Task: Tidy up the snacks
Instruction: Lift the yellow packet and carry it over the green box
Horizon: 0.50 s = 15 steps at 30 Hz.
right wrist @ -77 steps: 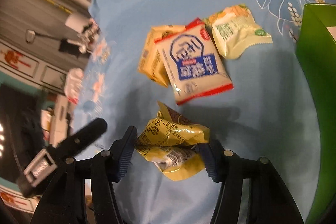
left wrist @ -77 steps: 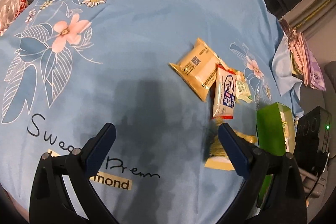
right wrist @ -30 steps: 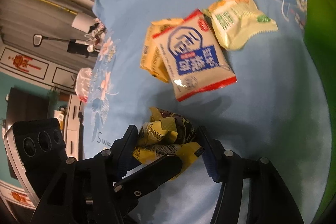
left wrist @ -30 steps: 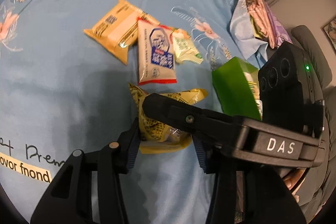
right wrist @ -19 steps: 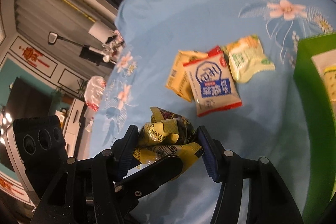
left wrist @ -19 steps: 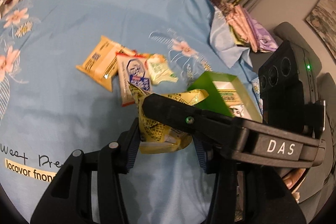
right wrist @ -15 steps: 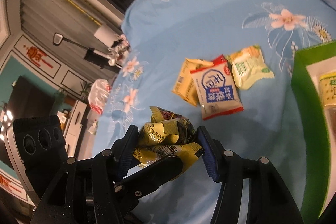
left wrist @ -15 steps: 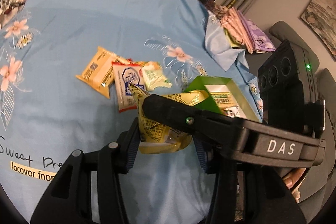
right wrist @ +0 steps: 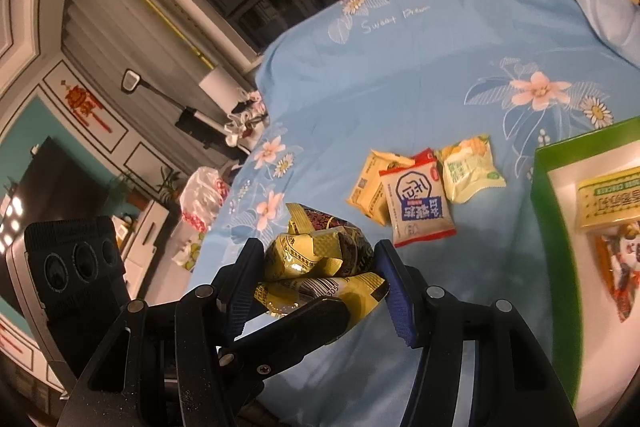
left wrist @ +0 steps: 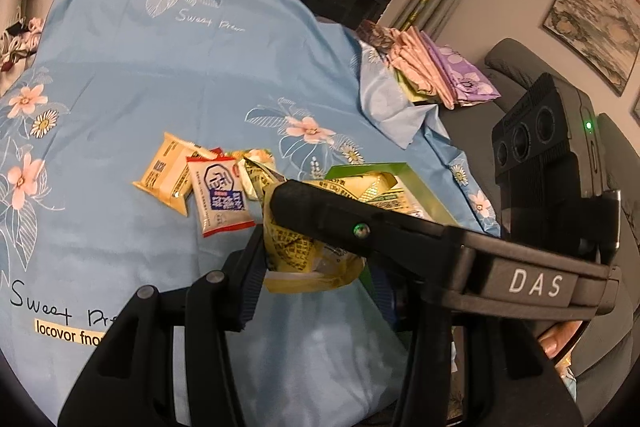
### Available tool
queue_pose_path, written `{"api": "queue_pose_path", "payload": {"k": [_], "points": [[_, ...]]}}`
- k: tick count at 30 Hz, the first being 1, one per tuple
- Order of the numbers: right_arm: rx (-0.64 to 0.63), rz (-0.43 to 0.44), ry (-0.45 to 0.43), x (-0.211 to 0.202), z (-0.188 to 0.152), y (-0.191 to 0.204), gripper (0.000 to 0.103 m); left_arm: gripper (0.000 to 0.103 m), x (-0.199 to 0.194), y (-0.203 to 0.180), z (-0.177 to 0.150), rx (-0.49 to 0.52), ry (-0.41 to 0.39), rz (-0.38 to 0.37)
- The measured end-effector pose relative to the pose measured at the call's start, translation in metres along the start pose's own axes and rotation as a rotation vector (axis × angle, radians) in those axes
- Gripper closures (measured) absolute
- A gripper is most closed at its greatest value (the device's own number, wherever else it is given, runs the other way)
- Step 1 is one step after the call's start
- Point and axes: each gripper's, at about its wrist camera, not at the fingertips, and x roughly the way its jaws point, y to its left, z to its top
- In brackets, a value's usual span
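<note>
The blue floral sheet [right wrist: 420,75] carried everything. On it the green box [right wrist: 554,227] stood open, off to the right of the right gripper [right wrist: 320,267] and level with it, packets already lying inside. Left of the box lay three loose packets in a row: a red-and-white packet [right wrist: 416,203] overlapping an orange one, a pale green one beside it. The crumpled yellow snack bag [right wrist: 320,259] hung clear of the sheet, left of the box. Both tools pinched it, the left gripper [left wrist: 316,259] crossing the right one, so a short sideways carry to the box probably remained, with the right gripper nearer.
</note>
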Motion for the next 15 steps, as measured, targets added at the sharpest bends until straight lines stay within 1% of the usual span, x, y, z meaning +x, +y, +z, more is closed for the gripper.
{"api": "queue_pose_path", "payload": {"k": [7,12,15], "points": [[-0.009,-0.02,-0.056,-0.026,0.001,0.0,0.043,0.055,0.0,-0.023,0.006,0.048,-0.021,-0.03],[0.02,-0.017,-0.106,-0.049,0.006,-0.017,0.043,0.055,0.013,-0.049,0.014,0.112,-0.014,-0.039],[0.045,-0.03,-0.13,-0.061,0.008,-0.028,0.043,0.055,0.025,-0.061,0.018,0.133,-0.007,-0.055]]}}
